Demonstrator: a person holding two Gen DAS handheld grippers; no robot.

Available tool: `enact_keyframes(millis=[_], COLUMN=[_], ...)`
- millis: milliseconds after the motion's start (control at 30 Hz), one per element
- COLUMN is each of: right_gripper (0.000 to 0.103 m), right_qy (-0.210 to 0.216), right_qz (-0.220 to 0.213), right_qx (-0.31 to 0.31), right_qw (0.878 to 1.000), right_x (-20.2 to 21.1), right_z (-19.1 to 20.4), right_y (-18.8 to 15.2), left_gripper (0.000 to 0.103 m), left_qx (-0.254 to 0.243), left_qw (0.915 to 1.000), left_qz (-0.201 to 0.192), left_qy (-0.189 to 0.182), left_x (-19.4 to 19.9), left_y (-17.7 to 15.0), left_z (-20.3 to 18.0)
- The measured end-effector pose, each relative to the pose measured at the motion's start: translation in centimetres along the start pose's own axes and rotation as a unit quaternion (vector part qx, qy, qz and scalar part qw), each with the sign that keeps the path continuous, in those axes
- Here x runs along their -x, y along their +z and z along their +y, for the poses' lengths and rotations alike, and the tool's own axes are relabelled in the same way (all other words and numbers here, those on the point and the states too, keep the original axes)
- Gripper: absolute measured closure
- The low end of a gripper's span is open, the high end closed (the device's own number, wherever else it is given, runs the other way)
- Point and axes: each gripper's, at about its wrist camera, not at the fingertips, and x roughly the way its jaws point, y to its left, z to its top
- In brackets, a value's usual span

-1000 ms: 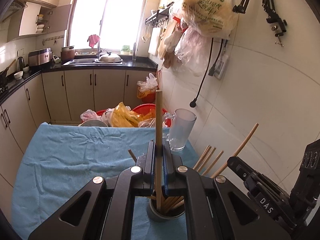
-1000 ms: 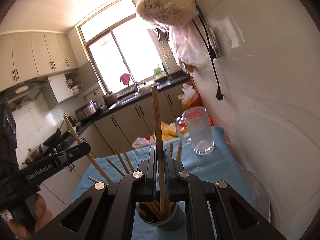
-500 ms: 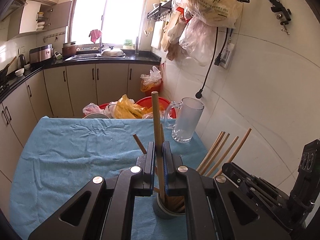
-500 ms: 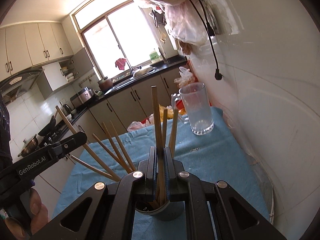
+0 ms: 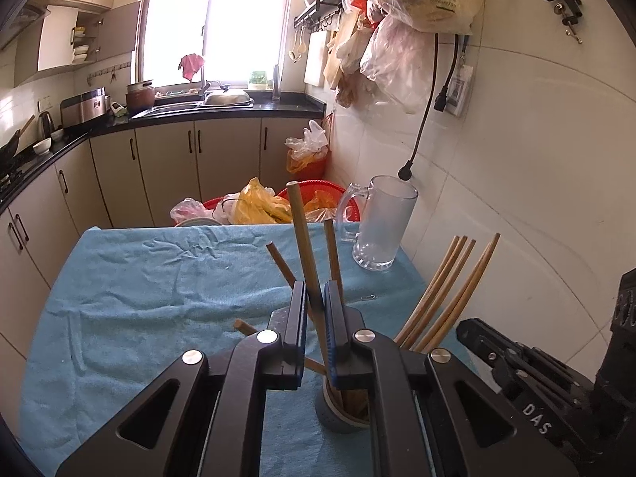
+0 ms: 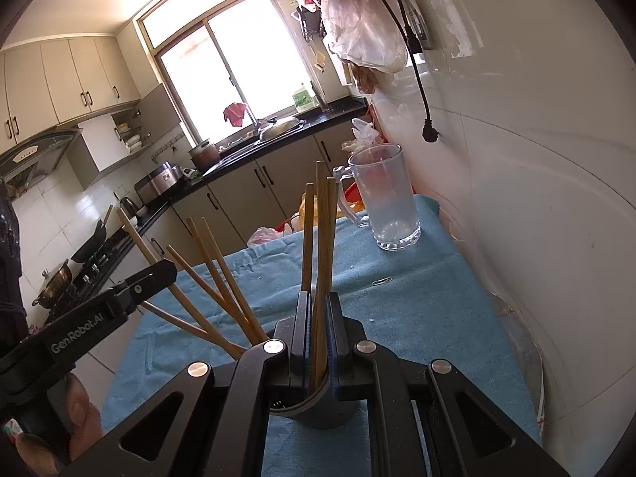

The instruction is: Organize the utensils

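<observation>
1. Left gripper: jaws pinching one wooden chopstick; the stick rises above the jaws, tilted slightly left in the left wrist view; its lower end passes down into the grey holder.
2. Right gripper: jaws pinching a second chopstick; this stick stands nearly upright, its lower end inside the same holder, seen in the right wrist view directly below the jaws.
3. Holder: a grey cup standing upright on the blue cloth that covers the worktop; it sits near the worktop's front edge, toward the wall side.
4. Other chopsticks: several already stand in the holder, fanned outward; in the left wrist view one group leans right toward the tiled wall; in the right wrist view another group leans left.
5. Glass mug: upright on the cloth at the far wall-side corner, well apart from the holder.
6. Paper clip: lying flat on the cloth between mug and holder.
7. A hand grips the left gripper's body at the lower left of the right wrist view.
</observation>
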Motion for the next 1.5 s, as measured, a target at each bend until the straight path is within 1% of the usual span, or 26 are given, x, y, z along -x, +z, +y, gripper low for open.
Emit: enact_keyframes(millis=[367,433,600,667,733,800,867,933,967,1033,1067,1133,1167,1200,1233,1267,1300,1333,1367,1400,1433,1500], right_gripper=[0.095,0.095,0.093,0.086,0.074,0.071,0.068,0.059,0.057,0.049,0.046,0.037,0.036,0.033,0.027,0.025,0.021,0.02,0.019,0.016,0.013,0.011], right_qy=[0.0,-0.002,-0.008,-0.008,-0.009,-0.013,-0.015,-0.017,-0.019,-0.023,-0.025,-0.028,-0.029,-0.033,-0.039,-0.044,-0.047,-0.049,-0.054,-0.065,-0.079,-0.102], right_qz=[-0.009,-0.009,-0.013,-0.015,-0.02,-0.026,-0.027,-0.029,-0.03,-0.031,-0.031,-0.03,-0.03,-0.031,-0.031,-0.032,-0.032,-0.033,-0.034,-0.038,-0.04,-0.044], right_qx=[-0.003,-0.005,-0.011,-0.015,-0.021,-0.025,-0.03,-0.038,-0.041,-0.042,-0.043,-0.045,-0.044,-0.043,-0.041,-0.039,-0.038,-0.037,-0.035,-0.029,-0.025,-0.015], right_qw=[1.0,1.0,1.0,1.0,1.0,0.999,0.999,0.999,0.999,0.998,0.998,0.998,0.998,0.998,0.998,0.998,0.998,0.998,0.997,0.997,0.996,0.994], right_x=[1.3,1.6,2.9,3.5,4.3,5.2,5.8,6.4,6.8,7.3,7.4,7.8,8.0,8.2,8.4,8.6,8.9,9.1,9.3,9.7,10.0,10.7], right_z=[0.0,-0.1,-0.5,-0.7,-0.9,-1.1,-1.2,-1.4,-1.4,-1.3,-1.2,-1.0,-0.8,-0.7,-0.4,-0.2,0.1,0.3,0.6,1.0,1.3,2.0], right_y=[0.1,0.0,-0.2,-0.3,-0.5,-0.6,-0.9,-1.2,-1.4,-1.7,-1.9,-2.5,-2.7,-2.9,-3.2,-3.4,-3.7,-3.9,-4.1,-4.4,-4.6,-5.2], left_gripper=[0.094,0.088,0.079,0.077,0.076,0.075,0.071,0.064,0.062,0.055,0.053,0.047,0.046,0.041,0.036,0.033,0.028,0.021,0.017,0.012,0.011,0.01], left_qx=[-0.002,-0.003,-0.002,-0.002,-0.001,0.001,0.003,0.006,0.006,0.007,0.008,0.011,0.011,0.012,0.012,0.013,0.014,0.017,0.019,0.019,0.018,0.013], left_qw=[0.9999,0.9999,0.9999,0.9998,0.9998,0.9997,0.9996,0.9994,0.9992,0.9989,0.9988,0.9984,0.9981,0.998,0.9977,0.9974,0.9971,0.9965,0.9958,0.9946,0.9935,0.992], left_qz=[-0.001,-0.002,-0.007,-0.01,-0.013,-0.017,-0.02,-0.026,-0.029,-0.033,-0.035,-0.04,-0.042,-0.043,-0.046,-0.048,-0.051,-0.055,-0.057,-0.059,-0.06,-0.056], left_qy=[0.011,0.013,0.015,0.017,0.017,0.018,0.019,0.024,0.027,0.032,0.034,0.04,0.043,0.045,0.048,0.052,0.055,0.061,0.069,0.083,0.095,0.112], left_x=[0.0,0.1,0.5,0.8,1.2,1.8,2.3,3.0,3.4,4.2,4.6,5.5,5.9,6.3,6.7,7.1,7.4,7.9,8.3,8.6,9.1,10.0], left_y=[-0.1,-0.2,-0.2,-0.2,-0.2,-0.3,-0.5,-0.7,-0.8,-1.2,-1.4,-1.8,-2.0,-2.3,-2.6,-2.9,-3.1,-3.5,-3.9,-4.3,-5.0,-6.3], left_z=[0.1,0.1,0.1,0.1,0.1,0.2,0.4,0.5,0.6,0.9,1.0,1.3,1.5,1.7,1.9,2.1,2.2,2.5,2.7,2.9,3.1,3.6])
